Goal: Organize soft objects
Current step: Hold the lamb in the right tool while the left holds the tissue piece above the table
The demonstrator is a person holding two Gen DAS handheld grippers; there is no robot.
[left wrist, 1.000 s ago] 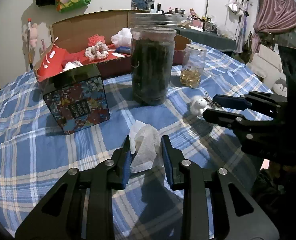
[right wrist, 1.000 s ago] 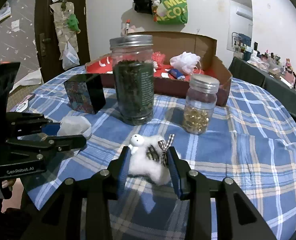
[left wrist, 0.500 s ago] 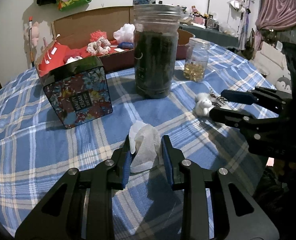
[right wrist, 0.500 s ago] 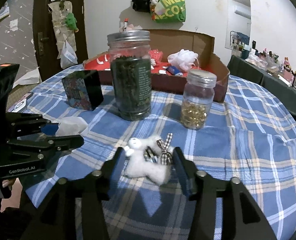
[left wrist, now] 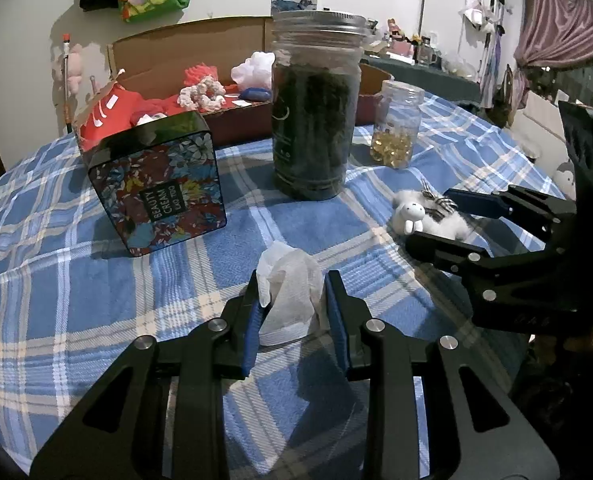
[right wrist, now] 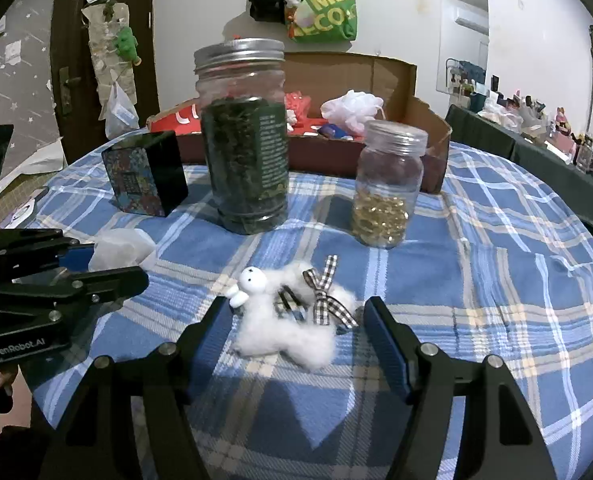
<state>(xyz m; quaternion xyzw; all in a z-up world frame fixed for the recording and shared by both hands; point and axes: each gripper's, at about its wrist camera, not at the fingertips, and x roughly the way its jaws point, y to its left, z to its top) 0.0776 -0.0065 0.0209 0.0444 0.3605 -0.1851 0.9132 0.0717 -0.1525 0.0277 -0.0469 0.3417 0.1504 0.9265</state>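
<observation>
My left gripper (left wrist: 294, 312) is shut on a crumpled white cloth (left wrist: 288, 292), held just above the blue plaid tablecloth (left wrist: 56, 300). The cloth also shows in the right wrist view (right wrist: 120, 248). A fluffy white toy sheep (right wrist: 292, 320) with a checked bow lies on the cloth between the fingers of my right gripper (right wrist: 296, 332), which is open and not touching it. The sheep (left wrist: 424, 214) and right gripper (left wrist: 448, 220) also show in the left wrist view. A cardboard box (right wrist: 392, 76) at the back holds red fabric, a white pouf and other soft things.
A tall jar of dark leaves (right wrist: 246, 136) stands mid-table, a small jar of yellow capsules (right wrist: 388, 188) to its right, a floral black tin (left wrist: 160, 180) to its left. A green bag (right wrist: 324, 8) hangs on the wall. The table edge is close to both grippers.
My right gripper has opened wide and let the toy sheep rest on the table. My left gripper has kept hold of the white cloth and drawn back a little from the jars.
</observation>
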